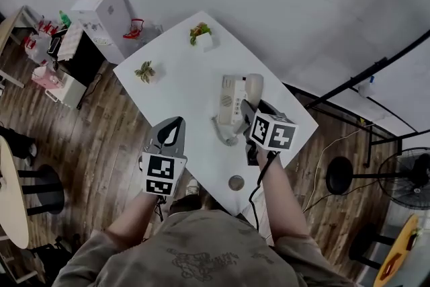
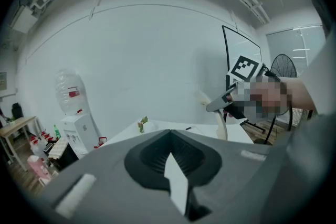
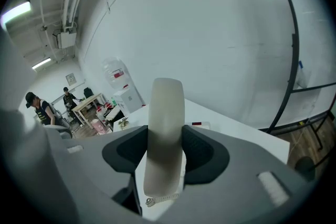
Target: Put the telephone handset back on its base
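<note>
Two grippers are in view over a white table (image 1: 176, 80). The right gripper (image 1: 251, 109) is clamped on the telephone handset (image 1: 254, 86). In the right gripper view both dark pads press the sides of the handset (image 3: 165, 139), which stands upright between them, its coiled cord (image 3: 161, 199) leaving from the lower end. In the head view the handset sits over the right-hand edge of the telephone base (image 1: 232, 101), which lies flat on the table. The left gripper view shows the handset (image 2: 202, 97) held above the tabletop; whether it touches the base cannot be determined. The cord (image 1: 224, 134) loops on the table just in front of the base.

The left gripper (image 1: 175, 124) hangs over the table's near left edge, well apart from the telephone. Its jaws are brought together at the tip with nothing gripped (image 2: 170, 152).

Other items noted: two small potted plants (image 1: 145, 70) (image 1: 199, 31) on the far part of the table, a small round object (image 1: 236, 183) near its front edge, and a water dispenser (image 1: 101, 13) on the floor beyond.
</note>
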### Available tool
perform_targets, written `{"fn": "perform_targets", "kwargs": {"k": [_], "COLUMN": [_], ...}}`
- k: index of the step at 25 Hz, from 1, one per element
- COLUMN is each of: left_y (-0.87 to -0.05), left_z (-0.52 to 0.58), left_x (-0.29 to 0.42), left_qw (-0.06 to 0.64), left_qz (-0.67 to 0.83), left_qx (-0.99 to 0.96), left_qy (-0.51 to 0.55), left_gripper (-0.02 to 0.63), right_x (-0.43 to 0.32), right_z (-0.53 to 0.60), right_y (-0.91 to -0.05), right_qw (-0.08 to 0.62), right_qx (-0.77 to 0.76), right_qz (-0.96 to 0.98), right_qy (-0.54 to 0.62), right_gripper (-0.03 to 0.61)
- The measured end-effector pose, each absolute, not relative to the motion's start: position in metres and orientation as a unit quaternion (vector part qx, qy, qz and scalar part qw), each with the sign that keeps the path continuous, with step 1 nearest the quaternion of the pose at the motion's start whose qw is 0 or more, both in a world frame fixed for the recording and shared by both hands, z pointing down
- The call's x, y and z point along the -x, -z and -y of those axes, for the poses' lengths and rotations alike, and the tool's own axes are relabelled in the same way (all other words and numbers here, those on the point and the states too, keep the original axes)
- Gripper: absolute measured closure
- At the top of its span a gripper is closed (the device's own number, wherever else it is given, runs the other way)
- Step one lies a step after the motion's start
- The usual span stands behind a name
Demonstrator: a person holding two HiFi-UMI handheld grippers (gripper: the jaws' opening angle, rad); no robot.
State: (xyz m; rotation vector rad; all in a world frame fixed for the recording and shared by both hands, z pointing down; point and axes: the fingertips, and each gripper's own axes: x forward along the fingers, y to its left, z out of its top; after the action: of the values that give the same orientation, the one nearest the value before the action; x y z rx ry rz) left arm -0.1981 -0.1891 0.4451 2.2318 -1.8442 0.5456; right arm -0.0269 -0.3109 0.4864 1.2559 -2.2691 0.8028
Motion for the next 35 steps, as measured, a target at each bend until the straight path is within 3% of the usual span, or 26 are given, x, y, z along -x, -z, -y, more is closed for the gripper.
{"fn": "perform_targets", "kwargs": {"k": [21, 35], "left_y": [-0.497, -0.522], "left_z": [0.212, 0.186], "left_x": [0.243, 0.260], "left_qw": [0.197, 0.244], "left_qz": [0.609, 0.613], "left_qx": [-0.756, -0.738], "left_qy": [-0.139, -0.139], "left_gripper": [0.614, 0.614], "right_x": [0.080, 0.088], "right_z": [0.382, 0.389], "right_y": [-0.653, -0.669], "right_qw": [0.340, 0.351], "right_qx": [-0.477, -0.513], "right_qz": [0.719, 0.706], "right_qy": [-0.374, -0.339], "right_gripper": [0.347, 0.336]}}
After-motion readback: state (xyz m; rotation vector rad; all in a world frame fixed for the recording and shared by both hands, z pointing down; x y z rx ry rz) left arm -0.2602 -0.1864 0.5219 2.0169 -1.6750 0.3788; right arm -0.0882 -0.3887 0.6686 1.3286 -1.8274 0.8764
